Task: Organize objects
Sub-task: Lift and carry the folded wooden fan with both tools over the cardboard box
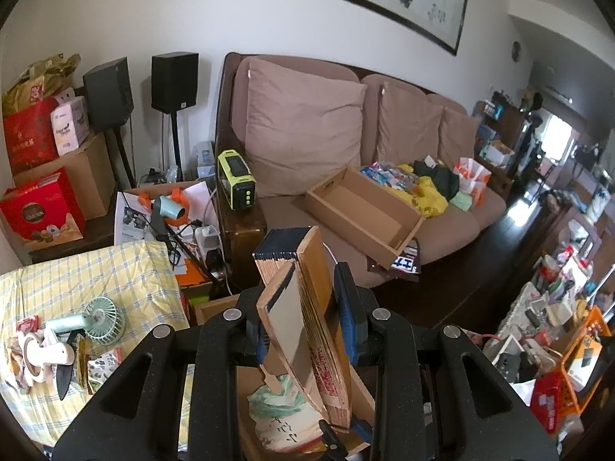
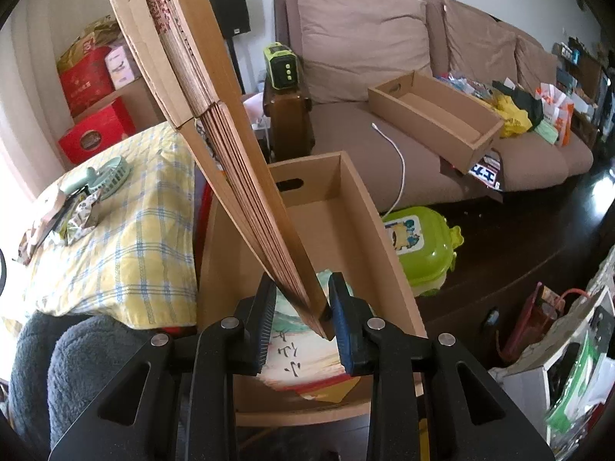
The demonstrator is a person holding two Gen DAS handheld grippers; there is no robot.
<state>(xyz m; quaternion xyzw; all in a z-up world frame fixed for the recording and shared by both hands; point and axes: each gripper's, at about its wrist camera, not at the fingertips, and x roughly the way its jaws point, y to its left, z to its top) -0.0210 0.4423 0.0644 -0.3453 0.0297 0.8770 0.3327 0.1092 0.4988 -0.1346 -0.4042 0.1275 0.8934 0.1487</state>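
A folded wooden hand fan (image 1: 307, 269) with a dark blue top edge, partly wrapped in a brown cardboard sleeve (image 2: 130, 27), slants over an open cardboard box (image 2: 357, 199). My left gripper (image 1: 303, 322) is shut on the fan's upper body, its blue pads on either side. My right gripper (image 2: 303, 319) is shut on the fan's narrow pivot end (image 2: 319, 315), just above the box. A flat painted paper fan (image 2: 303, 361) lies on the box floor and shows under the jaws as the painted fan (image 1: 284, 422) in the left wrist view.
A table with a yellow checked cloth (image 2: 127, 238) stands left of the box, carrying a mint hand-held fan (image 1: 102, 317) and snack packets. An empty cardboard tray (image 1: 361, 211) rests on the brown sofa (image 1: 307, 123). A green toy case (image 2: 419, 246) sits on the dark floor. Cluttered baskets (image 1: 569, 368) are at right.
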